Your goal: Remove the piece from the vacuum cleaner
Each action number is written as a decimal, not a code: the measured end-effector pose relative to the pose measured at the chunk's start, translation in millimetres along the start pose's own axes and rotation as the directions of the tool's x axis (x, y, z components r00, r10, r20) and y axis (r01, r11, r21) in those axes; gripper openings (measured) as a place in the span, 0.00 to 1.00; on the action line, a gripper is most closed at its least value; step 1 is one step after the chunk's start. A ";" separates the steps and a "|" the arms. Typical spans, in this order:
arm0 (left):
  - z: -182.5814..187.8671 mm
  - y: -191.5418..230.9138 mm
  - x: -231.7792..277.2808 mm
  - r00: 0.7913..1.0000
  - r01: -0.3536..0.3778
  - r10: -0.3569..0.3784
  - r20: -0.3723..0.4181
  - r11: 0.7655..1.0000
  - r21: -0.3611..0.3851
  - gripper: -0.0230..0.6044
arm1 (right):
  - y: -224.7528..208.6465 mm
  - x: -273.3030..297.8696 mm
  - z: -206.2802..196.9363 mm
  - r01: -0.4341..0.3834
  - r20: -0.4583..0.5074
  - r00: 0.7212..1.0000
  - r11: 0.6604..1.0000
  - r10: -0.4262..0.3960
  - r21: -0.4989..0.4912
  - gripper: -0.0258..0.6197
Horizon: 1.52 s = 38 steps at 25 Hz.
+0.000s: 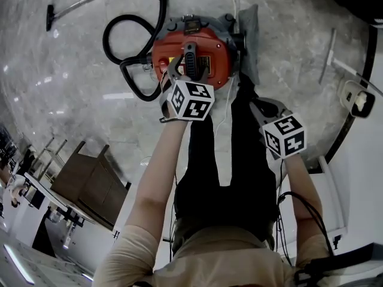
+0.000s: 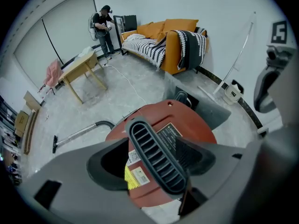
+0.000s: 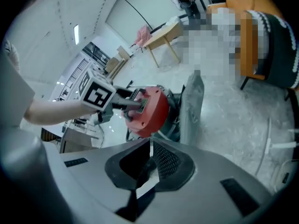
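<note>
1. A canister vacuum cleaner (image 1: 197, 26) stood on the pale marble floor (image 1: 60, 70), some way in from the floor's edge, where a dark skirting met the white wall. The person stood right over it, looking down.
2. Its black hose (image 1: 106, 39) looped across the floor to a thin metal wand (image 1: 78, 2) lying flat. A grey panel (image 1: 250, 28) stood just beside the canister.
3. A domed red top (image 1: 216, 52) capped the canister, with a black ribbed handle (image 2: 156, 155) running across its middle.
4. The left gripper (image 1: 188, 69) pointed steeply down over the red top with its jaws spread wide. The handle lay slantwise between them, but the pads were not pressing on it; a gap showed on one side, with a yellow label visible through it. It gripped nothing.
5. The right gripper (image 1: 256, 103) hung to the right of the canister, apart from it. Its jaws were pressed fully together with nothing between them.
6. Judging by the task, the red top looked like the piece to come off.
   - It appeared to be rigid plastic and probably fairly heavy, since such tops usually house the motor.
   - The ribbed handle seemed the surest hold, being stiff and not slippery.
   - Side clips might resist a straight lift.
</note>
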State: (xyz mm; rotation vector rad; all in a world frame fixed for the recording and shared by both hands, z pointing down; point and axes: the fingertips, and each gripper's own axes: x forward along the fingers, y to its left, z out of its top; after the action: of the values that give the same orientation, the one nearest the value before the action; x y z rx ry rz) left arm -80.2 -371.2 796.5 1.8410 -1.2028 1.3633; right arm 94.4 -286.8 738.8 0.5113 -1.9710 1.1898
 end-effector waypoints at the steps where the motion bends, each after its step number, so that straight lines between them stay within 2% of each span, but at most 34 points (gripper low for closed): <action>1: -0.5 -0.9 1.9 1.000 0.006 -0.006 -0.006 1.000 -0.002 0.54 | -9.4 0.3 12.4 0.033 0.027 0.999 0.999 -0.033 -0.001 0.04; 3: -1.4 -1.8 4.2 1.000 0.021 -0.021 -0.012 1.000 -0.015 0.53 | -28.4 2.2 36.0 0.086 0.075 0.993 0.996 -0.087 0.017 0.05; 6: -3.5 -3.5 5.2 0.999 0.052 -0.052 -0.005 0.997 -0.056 0.50 | -52.1 12.2 63.1 0.118 0.108 0.986 0.991 -0.125 0.065 0.33; 8: -4.1 -5.4 5.5 0.997 0.077 -0.077 0.000 0.993 -0.091 0.47 | -64.9 21.6 77.4 0.135 0.109 0.984 0.987 -0.144 0.085 0.42; 16: -3.8 -7.5 5.3 0.995 0.095 -0.091 0.031 0.985 -0.142 0.44 | -91.1 57.1 103.8 0.205 0.073 0.974 0.970 -0.215 0.127 0.42; 23: -3.8 -7.2 6.3 0.994 0.096 -0.088 0.061 0.983 -0.153 0.43 | -114.4 83.0 101.6 0.264 -0.019 0.964 0.963 -0.264 0.048 0.42; 35: -3.9 -7.7 5.8 0.993 0.101 -0.089 0.081 0.982 -0.158 0.43 | -118.7 88.4 96.3 0.252 -0.075 0.966 0.966 -0.247 0.064 0.41; 38: -4.0 -6.6 5.6 0.992 0.100 -0.087 0.087 0.982 -0.158 0.43 | -121.7 88.7 91.8 0.242 -0.081 0.968 0.967 -0.236 0.075 0.36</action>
State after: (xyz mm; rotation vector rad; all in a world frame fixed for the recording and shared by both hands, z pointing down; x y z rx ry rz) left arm -75.6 -366.8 803.6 1.8270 -1.2134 1.1162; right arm 82.8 -421.9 851.6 0.7183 -1.7479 1.1251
